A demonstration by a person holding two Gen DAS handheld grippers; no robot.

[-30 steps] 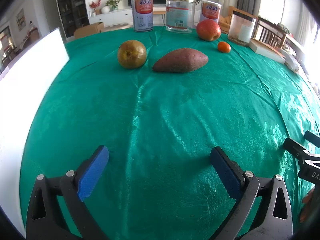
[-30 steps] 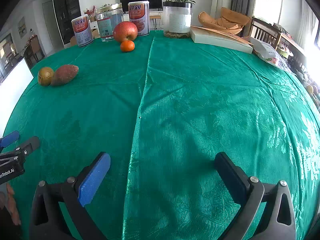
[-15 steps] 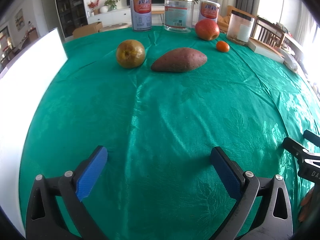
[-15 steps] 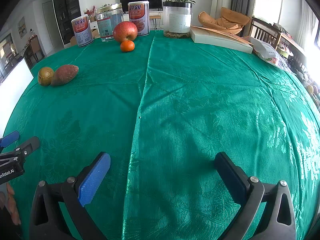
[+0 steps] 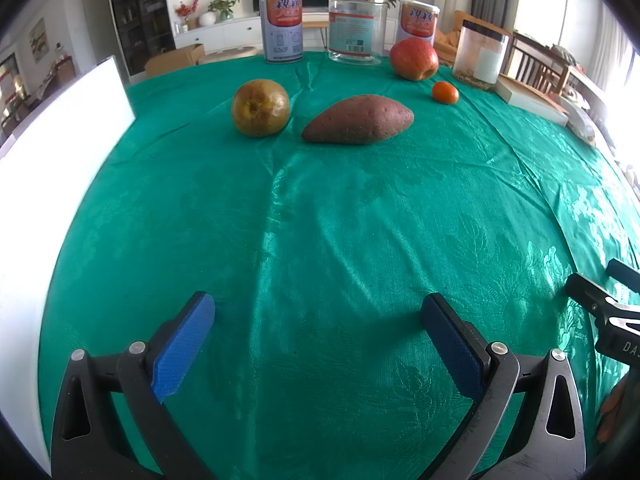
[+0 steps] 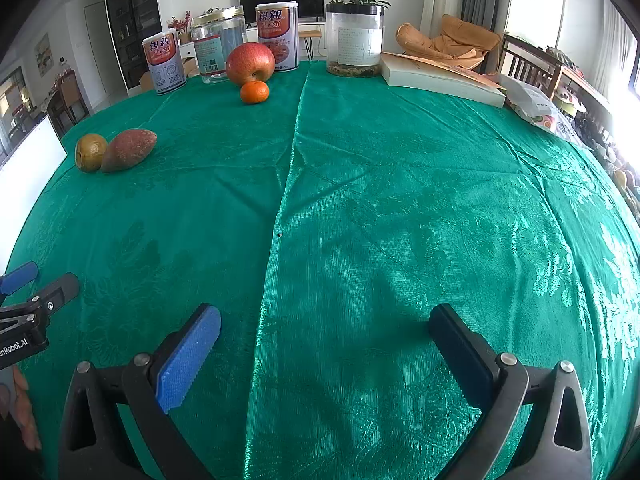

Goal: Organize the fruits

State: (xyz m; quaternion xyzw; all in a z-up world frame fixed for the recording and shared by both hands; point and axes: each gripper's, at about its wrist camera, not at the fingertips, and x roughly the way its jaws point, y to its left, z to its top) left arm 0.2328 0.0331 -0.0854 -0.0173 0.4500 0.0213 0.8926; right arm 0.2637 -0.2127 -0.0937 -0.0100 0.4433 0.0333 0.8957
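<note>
On the green tablecloth (image 5: 320,220) a brownish-green pear (image 5: 260,107) lies left of a reddish sweet potato (image 5: 358,119). Further back stand a red apple (image 5: 413,58) and a small orange (image 5: 445,92). The right wrist view shows the same pear (image 6: 91,152), sweet potato (image 6: 128,149), apple (image 6: 250,63) and orange (image 6: 254,92) at the far left. My left gripper (image 5: 318,320) is open over bare cloth, well short of the fruit. My right gripper (image 6: 326,332) is open too, holding nothing.
Two printed tins (image 5: 280,27) (image 5: 417,20), a clear jar (image 5: 357,26) and a lidded container (image 5: 482,56) line the far edge. A white board (image 5: 48,160) stands at the left. A flat box (image 6: 440,78) and a bag (image 6: 536,108) lie at the far right.
The left gripper's view has shifted slightly toward the fruit, so pear and sweet potato appear a little nearer. The right gripper has not visibly moved. Both stay open.
</note>
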